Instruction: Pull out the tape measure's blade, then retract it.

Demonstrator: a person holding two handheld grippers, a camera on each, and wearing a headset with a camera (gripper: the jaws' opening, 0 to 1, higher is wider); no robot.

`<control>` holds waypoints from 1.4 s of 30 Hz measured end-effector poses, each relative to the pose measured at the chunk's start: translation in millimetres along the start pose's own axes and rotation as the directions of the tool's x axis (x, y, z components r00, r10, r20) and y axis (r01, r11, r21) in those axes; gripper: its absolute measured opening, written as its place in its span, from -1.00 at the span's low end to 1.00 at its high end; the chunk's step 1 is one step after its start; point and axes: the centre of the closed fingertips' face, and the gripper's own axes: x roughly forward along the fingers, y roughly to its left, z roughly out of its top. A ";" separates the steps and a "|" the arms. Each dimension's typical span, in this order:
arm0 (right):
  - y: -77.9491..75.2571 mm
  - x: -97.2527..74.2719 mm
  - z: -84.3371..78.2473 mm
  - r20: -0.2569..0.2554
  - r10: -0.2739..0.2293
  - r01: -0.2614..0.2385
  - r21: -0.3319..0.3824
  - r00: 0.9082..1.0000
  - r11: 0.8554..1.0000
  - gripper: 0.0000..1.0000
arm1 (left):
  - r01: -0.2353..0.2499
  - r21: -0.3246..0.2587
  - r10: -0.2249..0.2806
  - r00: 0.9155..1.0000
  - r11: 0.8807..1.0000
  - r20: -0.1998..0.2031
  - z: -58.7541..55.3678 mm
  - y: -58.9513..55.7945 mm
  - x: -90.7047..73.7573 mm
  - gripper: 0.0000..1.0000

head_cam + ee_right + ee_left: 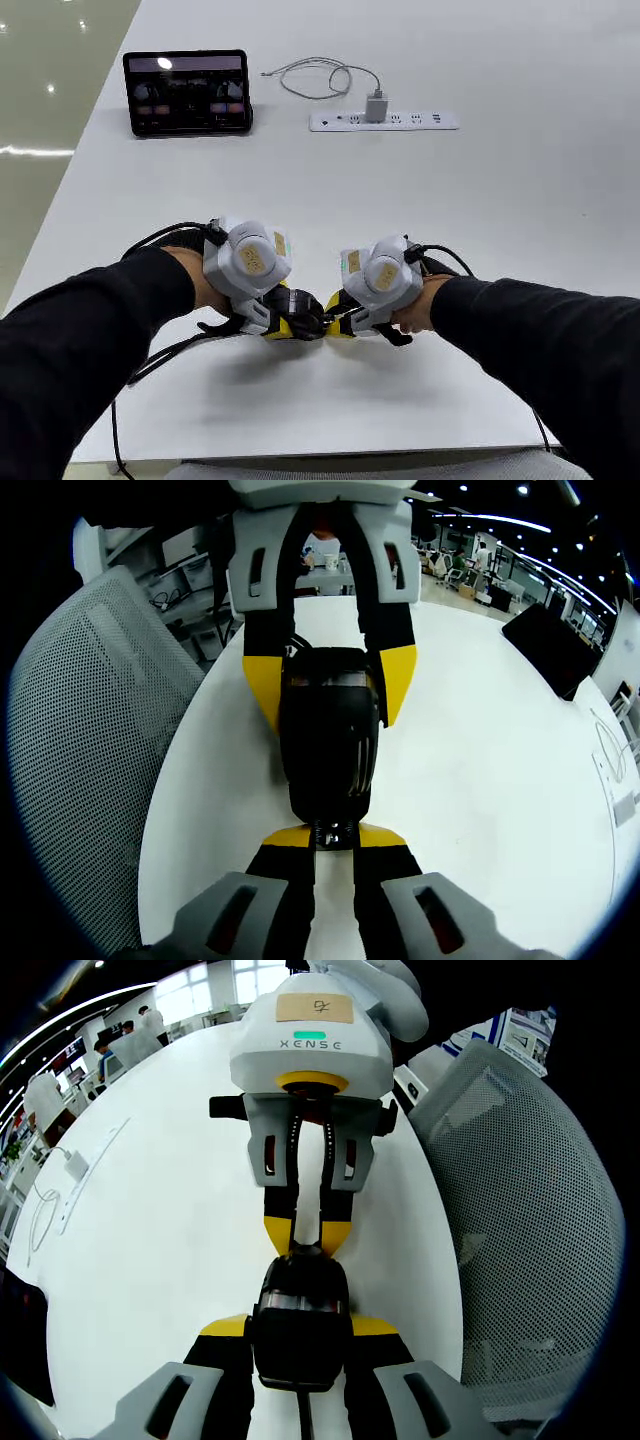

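facing each other nose to nose close to the near edge of the white table (500, 200), the two grippers share one small black tape measure (300, 318) between them. the left gripper (300, 1328) has the case: its yellow-tipped jaws sit one on each side of the black body and clamp it, with the case lying lengthwise between them. the right gripper (336, 838) comes at it from the opposite side, its jaws pressed nearly together on the blade tip (335, 829) where it pokes out of the front of the case. hardly any blade shows between the case and those jaws, so the two pairs of yellow tips are just beside each other. from the head view i cannot tell whether the case rests on the table top or hangs just above it; a soft shadow lies beneath it. black sleeves (90, 330) run back from both grippers toward the near edge.

farther back, near the table's left edge, a dark tablet (188, 92) stands propped with its screen lit. to its right, well apart from the grippers, a white power strip (420, 121) lies flat with a white charger (377, 106) plugged into it and a pale cable (315, 75) looped behind. a grey mesh chair (520, 1210) stands just off the near edge.
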 end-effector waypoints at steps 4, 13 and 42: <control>0.2 -0.2 0.6 -0.014 -0.003 0.004 0.006 1.000 1.000 -0.84 | -0.002 -0.005 0.002 1.000 1.000 0.004 -0.2 0.5 0.1 -0.39; -0.6 0.0 -2.5 -0.010 -0.001 0.002 0.046 1.000 0.999 -0.85 | -0.002 -0.019 0.002 1.000 1.000 0.007 -0.9 0.9 -0.7 -0.39; -1.1 -6.4 -9.8 -0.025 -0.005 0.006 0.049 1.000 0.999 -0.85 | -0.010 -0.020 0.011 1.000 1.000 0.014 -0.6 1.3 -1.2 -0.40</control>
